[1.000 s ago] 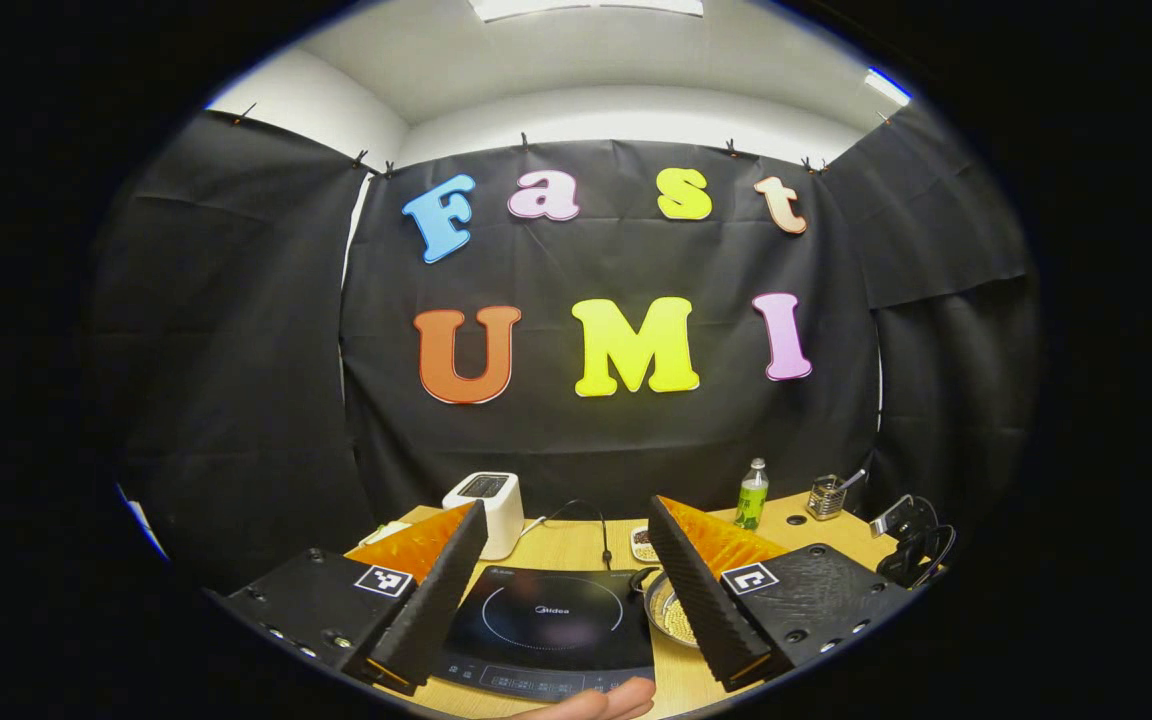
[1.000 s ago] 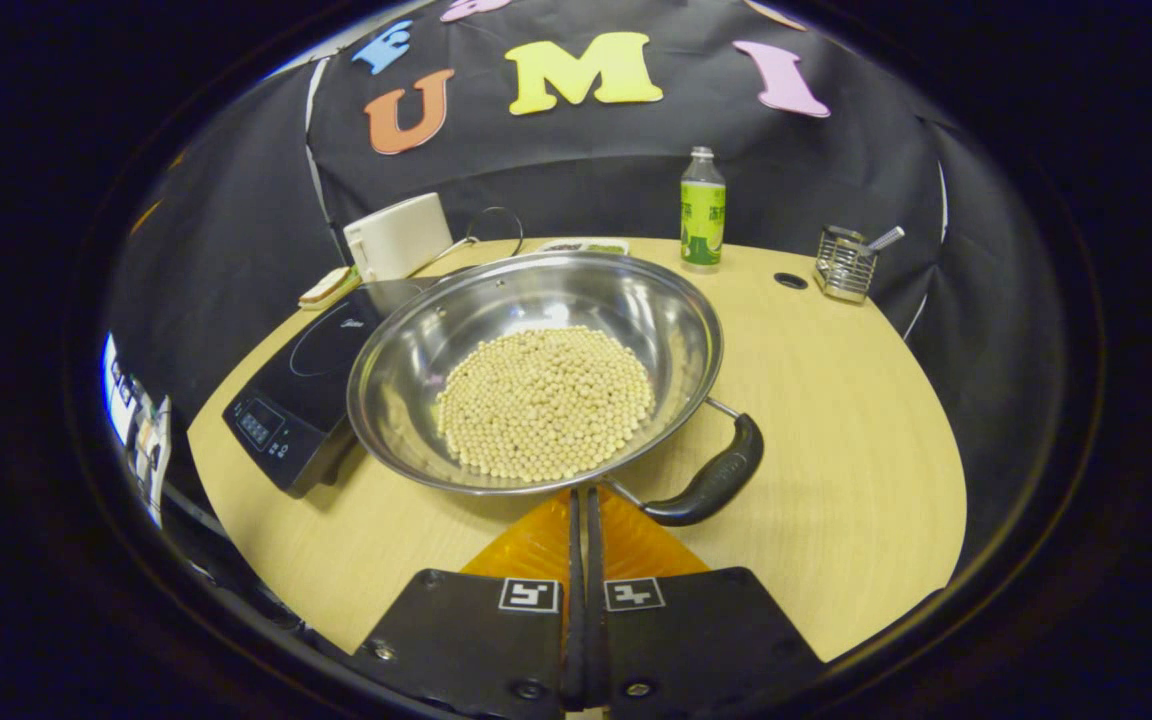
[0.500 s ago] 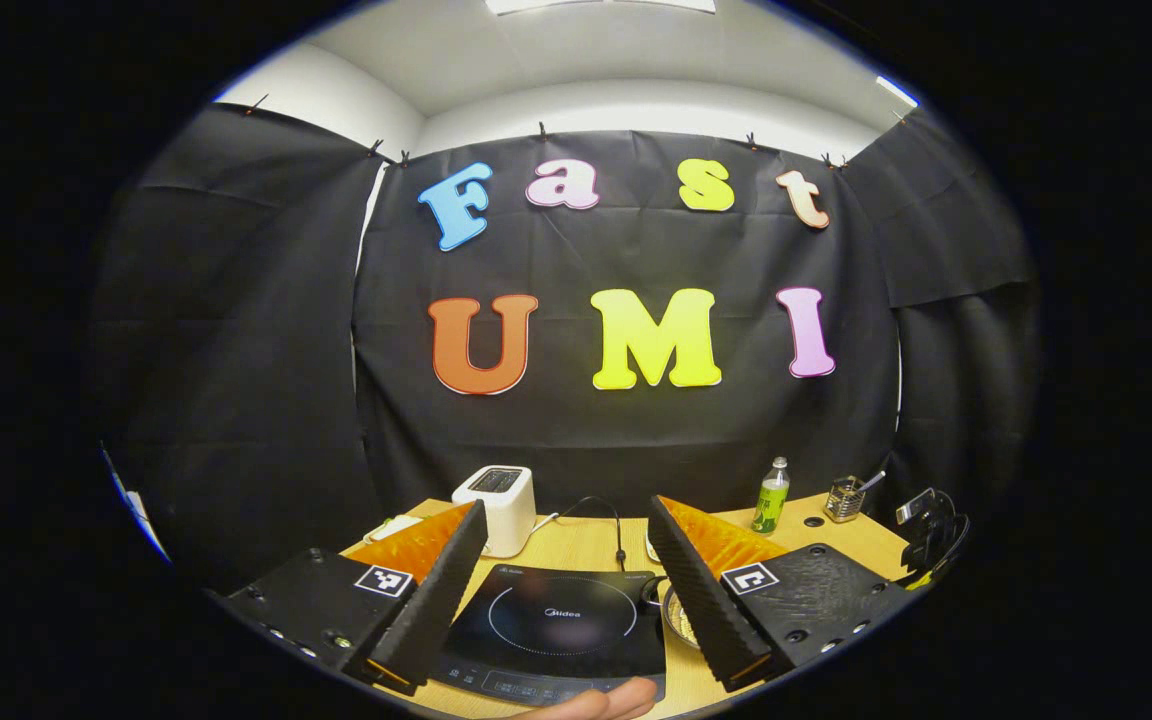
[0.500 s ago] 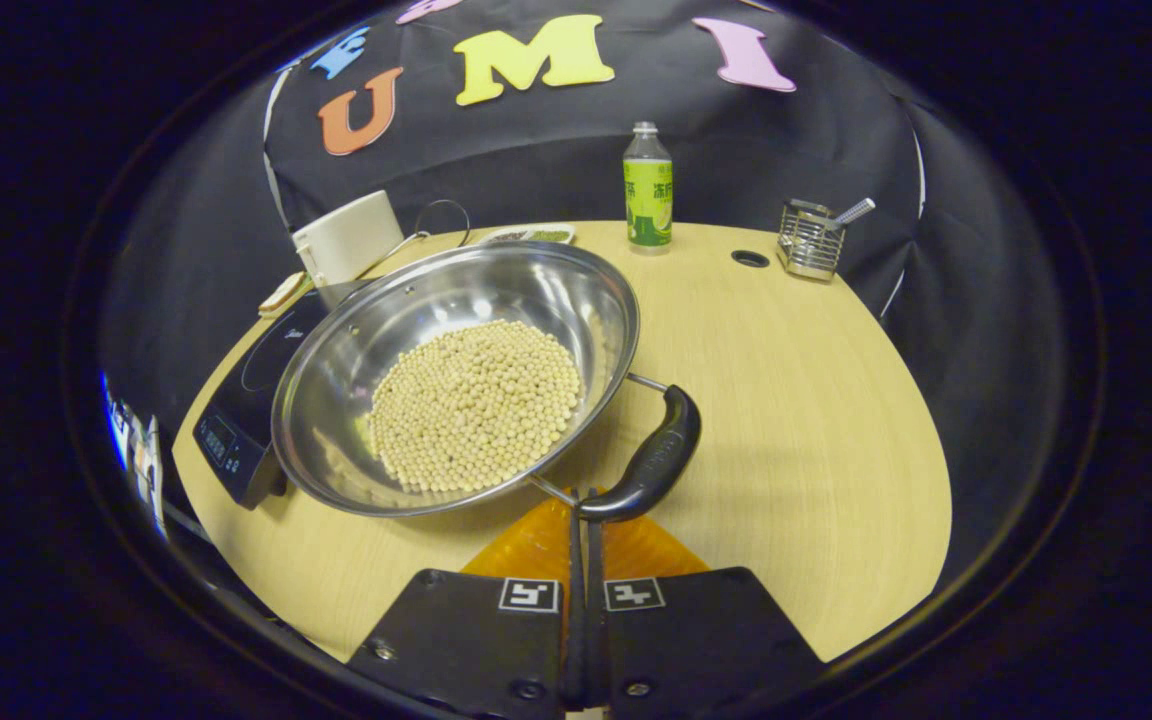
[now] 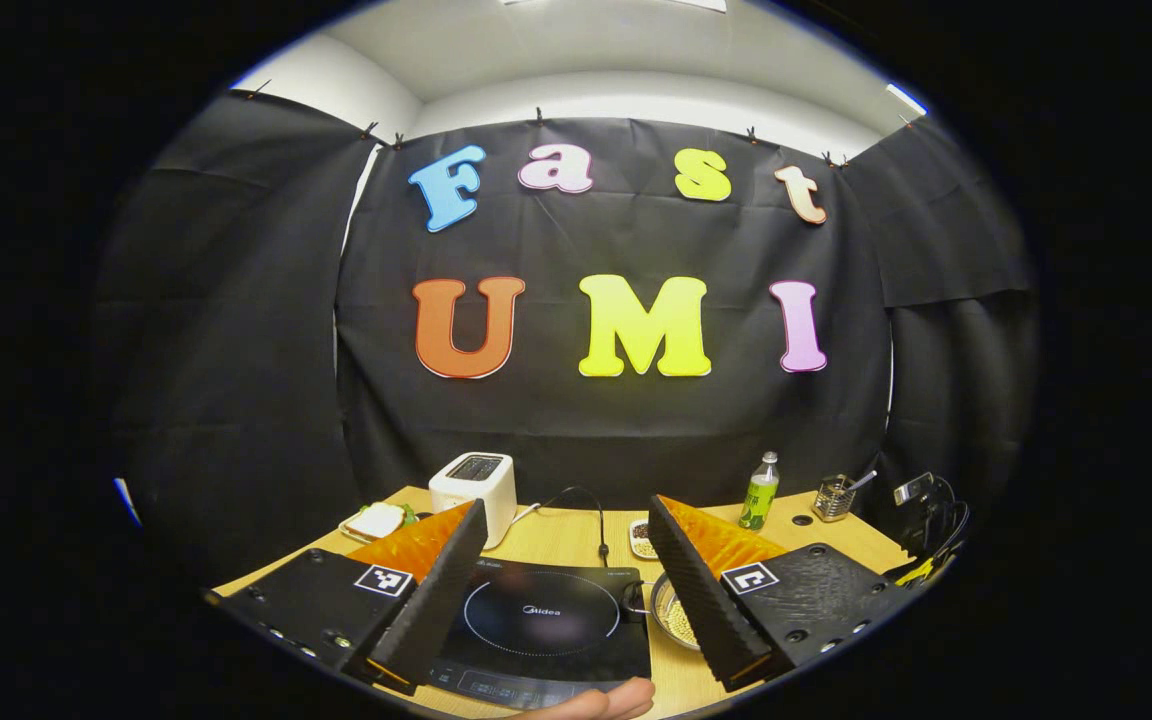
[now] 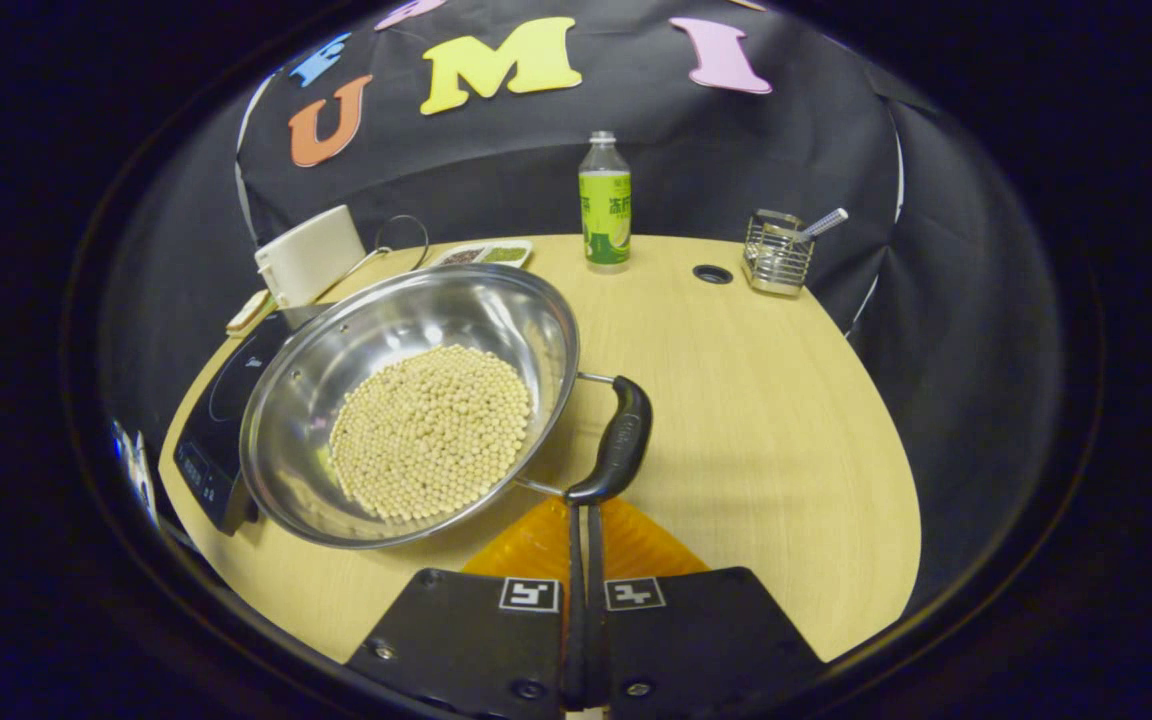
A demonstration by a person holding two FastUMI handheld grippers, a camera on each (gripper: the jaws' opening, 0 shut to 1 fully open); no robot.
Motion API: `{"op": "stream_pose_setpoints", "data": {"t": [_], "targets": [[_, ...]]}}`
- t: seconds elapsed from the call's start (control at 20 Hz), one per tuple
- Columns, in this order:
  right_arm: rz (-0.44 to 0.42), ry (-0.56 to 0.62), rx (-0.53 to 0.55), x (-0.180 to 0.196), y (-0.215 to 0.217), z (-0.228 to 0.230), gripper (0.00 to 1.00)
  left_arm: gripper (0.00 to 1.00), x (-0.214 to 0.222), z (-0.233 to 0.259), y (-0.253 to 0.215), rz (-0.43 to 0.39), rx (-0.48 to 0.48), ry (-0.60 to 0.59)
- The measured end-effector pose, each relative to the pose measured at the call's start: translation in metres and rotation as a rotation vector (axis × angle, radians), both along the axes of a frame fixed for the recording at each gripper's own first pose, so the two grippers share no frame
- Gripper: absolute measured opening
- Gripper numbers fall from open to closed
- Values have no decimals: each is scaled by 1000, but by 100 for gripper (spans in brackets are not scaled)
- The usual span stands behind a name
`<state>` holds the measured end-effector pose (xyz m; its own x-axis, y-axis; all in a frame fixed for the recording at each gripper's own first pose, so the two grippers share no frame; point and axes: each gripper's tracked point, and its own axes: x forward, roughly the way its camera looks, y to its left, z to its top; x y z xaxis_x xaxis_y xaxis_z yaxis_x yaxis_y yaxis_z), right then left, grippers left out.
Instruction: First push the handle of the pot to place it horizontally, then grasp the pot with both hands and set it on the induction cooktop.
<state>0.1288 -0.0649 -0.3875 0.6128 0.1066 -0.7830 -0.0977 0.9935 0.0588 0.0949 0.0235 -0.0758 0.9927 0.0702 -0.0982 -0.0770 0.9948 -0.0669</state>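
The steel pot (image 6: pixel 386 330), holding pale round beans (image 6: pixel 431 430), rests on the wooden table (image 6: pixel 766 420) beside the black induction cooktop (image 6: pixel 211 420). Its black loop handle (image 6: pixel 618 440) is on the pot's right side. My right gripper (image 6: pixel 581 508) is shut, and its joined tips touch the handle's near end. In the left gripper view, my left gripper (image 5: pixel 566 508) hangs open above the cooktop (image 5: pixel 546 620). A sliver of the pot (image 5: pixel 671 618) peeks out beside its right finger (image 5: pixel 701 590).
At the back of the table stand a white toaster (image 6: pixel 308 255), a green bottle (image 6: pixel 604 215), a wire utensil holder (image 6: pixel 776 265) and a small divided tray (image 6: pixel 481 255). A plate with a sandwich (image 5: pixel 376 520) lies left of the toaster. A person's fingertip (image 5: pixel 596 700) shows below the cooktop.
The handle has swung from the pot's near right side round to its right, and the pot has drifted left in the right gripper view. The right gripper stays shut. The left gripper view barely shifted.
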Motion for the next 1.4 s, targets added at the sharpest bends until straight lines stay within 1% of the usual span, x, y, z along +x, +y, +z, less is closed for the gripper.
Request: {"op": "stream_pose_setpoints", "data": {"t": [0.05, 0.1, 0.15, 0.2, 0.35, 0.45, 0.7, 0.8, 0.85, 0.9, 1.0, 1.05, 1.15, 1.3, 1.4], "targets": [[-8, -3, 4, 3, -2, 2, 0, 96, 3, -4, -3, -9, -3, 8], [-18, -8, 4, 4, -5, 3, 0, 96, 4, -6, -5, -16, -7, 16], [-27, -15, 2, 5, -9, 4, 4, 96, 5, -9, -6, -22, -8, 23], [-31, -19, 1, 4, -11, 5, 0, 96, 7, -13, -8, -29, -9, 32], [-53, -41, -5, 1, -21, 16, 0, 96, 12, -27, -17, -51, -17, 66], [-67, -74, 0, -1, -25, 30, 4, 96, 18, -39, -26, -69, -19, 94], [-91, -172, -14, 2, -34, 68, 4, 96, 36, -72, -48, -119, -24, 178], [-90, -213, -16, 7, -35, 79, 5, 96, 46, -89, -56, -137, -40, 224], [-88, -232, -10, 11, -32, 83, 11, 96, 50, -99, -60, -146, -52, 247], [-92, -247, -11, 14, -32, 85, 32, 96, 52, -106, -65, -155, -65, 271], [-104, -253, -14, 19, -32, 84, 78, 96, 59, -123, -74, -173, -85, 316], [-107, -249, -15, 22, -31, 82, 87, 95, 64, -131, -77, -179, -87, 339], [-112, -239, -4, 29, -29, 75, 92, 94, 70, -147, -85, -201, -93, 380], [-121, -215, 18, 40, -25, 64, 92, 96, 82, -170, -102, -243, -122, 444], [-125, -207, 20, 48, -24, 57, 93, 96, 89, -186, -104, -251, -121, 487]]}}
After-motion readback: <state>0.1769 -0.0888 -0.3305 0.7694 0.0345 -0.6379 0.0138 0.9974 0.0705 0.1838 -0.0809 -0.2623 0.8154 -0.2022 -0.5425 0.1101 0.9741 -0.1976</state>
